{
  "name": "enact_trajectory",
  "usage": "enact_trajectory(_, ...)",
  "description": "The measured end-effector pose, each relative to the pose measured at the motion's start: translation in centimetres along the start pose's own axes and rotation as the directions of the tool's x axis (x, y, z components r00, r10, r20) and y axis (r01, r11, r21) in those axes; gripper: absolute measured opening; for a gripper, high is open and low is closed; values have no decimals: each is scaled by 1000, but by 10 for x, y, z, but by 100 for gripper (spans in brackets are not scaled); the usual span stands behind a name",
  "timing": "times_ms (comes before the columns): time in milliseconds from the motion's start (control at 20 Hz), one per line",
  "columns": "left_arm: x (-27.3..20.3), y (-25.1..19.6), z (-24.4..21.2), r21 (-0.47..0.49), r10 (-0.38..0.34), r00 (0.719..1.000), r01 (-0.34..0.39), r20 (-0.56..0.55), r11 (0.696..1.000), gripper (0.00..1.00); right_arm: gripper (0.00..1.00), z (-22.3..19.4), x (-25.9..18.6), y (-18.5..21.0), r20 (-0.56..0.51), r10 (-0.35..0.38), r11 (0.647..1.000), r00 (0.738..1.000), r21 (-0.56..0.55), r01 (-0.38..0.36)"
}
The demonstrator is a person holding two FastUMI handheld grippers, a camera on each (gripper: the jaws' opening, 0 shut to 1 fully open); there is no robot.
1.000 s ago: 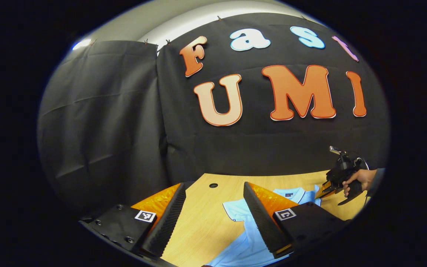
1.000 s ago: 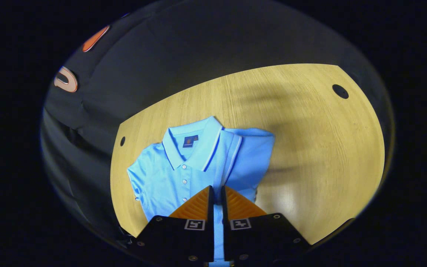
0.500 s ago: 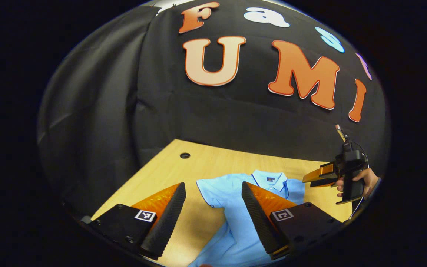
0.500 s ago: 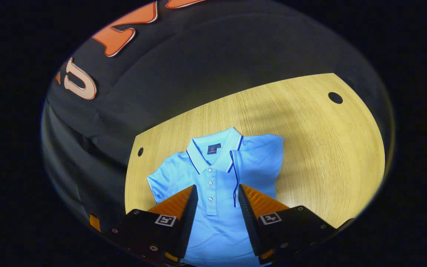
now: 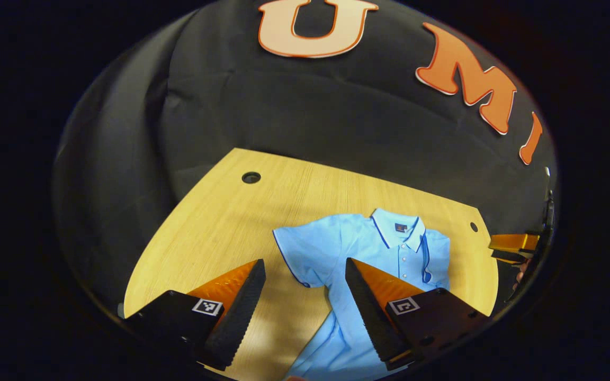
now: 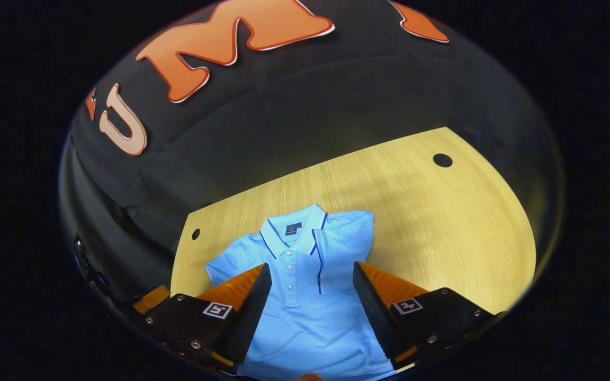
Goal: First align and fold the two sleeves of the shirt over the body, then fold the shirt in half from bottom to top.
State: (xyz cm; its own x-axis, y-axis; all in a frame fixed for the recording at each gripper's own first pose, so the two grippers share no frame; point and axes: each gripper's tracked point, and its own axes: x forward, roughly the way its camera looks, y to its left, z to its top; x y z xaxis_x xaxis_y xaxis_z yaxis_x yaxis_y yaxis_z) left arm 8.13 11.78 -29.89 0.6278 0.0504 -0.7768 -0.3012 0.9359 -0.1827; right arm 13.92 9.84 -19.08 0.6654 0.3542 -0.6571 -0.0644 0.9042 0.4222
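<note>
Since 1 s ago the right gripper (image 6: 310, 288) has let go of the folded-in sleeve (image 6: 344, 246) and pulled back w/ jaws spread wide, nothing between them; the left gripper (image 5: 305, 280) has tipped down so more of the table (image 5: 220, 227) shows, jaws likewise wide and empty. In the left gripper view the right gripper's tips (image 5: 514, 246) sit at the far right edge, well apart from the cloth. The shirt (image 6: 305, 296) lies flat, collar toward the far wall, buttons up; its right-side sleeve is already laid over the body w/ the dark-trimmed cuff edge running down beside the placket. Its left sleeve (image 5: 297, 248) is still spread out on the wood, just ahead of the left gripper. Judged step in hand: fold that second sleeve. To do it well, prob. pinch the cuff near its outer hem, lift only enough to clear the table, carry it across toward the placket so it mirrors the first fold, then set it down flat before releasing. Dragging risks shifting the body or undoing the first sleeve.
</note>
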Motion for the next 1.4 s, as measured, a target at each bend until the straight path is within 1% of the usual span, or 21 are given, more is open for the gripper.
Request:
enact_trajectory(100,23,7,-5,-5,3,998,-4,-68,1000,98,94,-1,-15,1,39,-5,1000,999,18,4)
enact_trajectory(200,47,8,-12,-10,-7,990,6,-140,1000,98,94,-3,-32,-4,79,-26,1000,997,11,25)
enact_trajectory(250,57,10,-17,-17,-5,984,2,-178,1000,98,94,-4,-40,-7,96,-40,999,995,10,39)
enact_trajectory(300,65,15,-21,-20,13,977,-17,-213,1000,98,95,-7,-49,-8,111,-50,999,993,20,48)
enact_trajectory(350,73,16,-29,-18,24,968,-29,-249,999,99,95,-8,-57,-8,129,-52,998,990,45,46)
enact_trajectory(450,82,18,-39,-15,27,952,-33,-306,999,99,95,-11,-73,-5,168,-50,995,985,90,36)
enact_trajectory(500,87,16,-41,-25,17,945,-26,-327,999,98,96,-13,-80,-9,189,-60,994,980,98,42)
enact_trajectory(650,107,16,-44,-29,23,931,-36,-365,999,99,95,-19,-99,-22,227,-110,992,968,88,92)
enact_trajectory(800,125,20,-48,3,58,911,-62,-409,998,99,95,-28,-117,-31,240,-138,989,961,79,122)
enact_trajectory(950,138,26,-51,54,103,894,-88,-436,995,95,96,-37,-130,-37,249,-149,988,957,86,132)
enact_trajectory(1000,141,27,-51,68,117,890,-97,-441,993,96,96,-41,-134,-41,247,-159,986,956,86,142)
enact_trajectory(1150,150,31,-56,106,160,872,-125,-463,987,96,96,-46,-142,-45,253,-163,986,954,64,151)
enact_trajectory(1200,155,30,-58,109,164,868,-127,-469,986,96,96,-46,-144,-45,254,-157,988,954,56,147)
enact_trajectory(1250,159,24,-57,97,148,868,-116,-474,989,98,96,-48,-146,-45,251,-152,988,956,52,143)
enact_trajectory(1300,162,23,-56,103,150,872,-114,-466,988,87,96,-50,-149,-45,246,-143,990,959,48,135)
enact_trajectory(1350,162,19,-52,104,146,876,-110,-459,988,83,96,-52,-150,-46,241,-137,991,961,47,129)
enact_trajectory(1400,163,15,-50,97,145,873,-112,-465,989,71,96,-53,-151,-46,241,-125,992,962,49,117)
